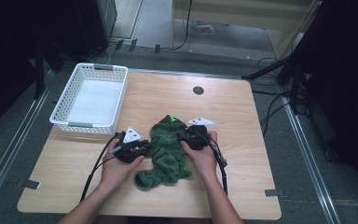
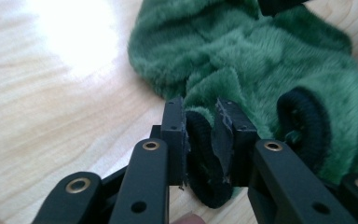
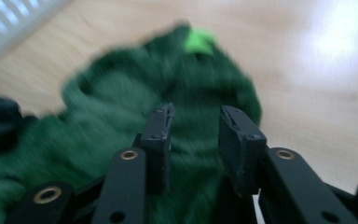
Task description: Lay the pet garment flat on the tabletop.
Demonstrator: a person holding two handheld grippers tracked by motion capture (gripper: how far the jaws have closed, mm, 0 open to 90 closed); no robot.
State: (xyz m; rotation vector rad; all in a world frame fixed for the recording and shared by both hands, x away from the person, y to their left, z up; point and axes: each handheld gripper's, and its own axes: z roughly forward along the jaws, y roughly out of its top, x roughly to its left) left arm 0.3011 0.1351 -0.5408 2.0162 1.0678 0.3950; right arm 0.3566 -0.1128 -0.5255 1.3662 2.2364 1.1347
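A fuzzy green garment (image 1: 168,151) lies crumpled in the middle of the wooden table (image 1: 223,112); a light green tag (image 3: 199,41) sits at its far end. My left gripper (image 2: 200,112) is shut on the garment's black ribbed cuff (image 2: 204,161) at its left side. A second black cuff (image 2: 305,126) lies just beside it. In the high view the left gripper (image 1: 145,148) touches the garment's left edge. The right gripper (image 1: 185,136) is at its upper right edge. My right gripper (image 3: 196,116) is open, jaws apart over the green pile (image 3: 116,98); that view is blurred.
A white slotted basket (image 1: 93,70) stands at the table's far left corner, its corner also visible as the basket (image 3: 9,18). A dark round grommet (image 1: 198,90) sits near the far edge. Cables trail from both grippers toward the front edge.
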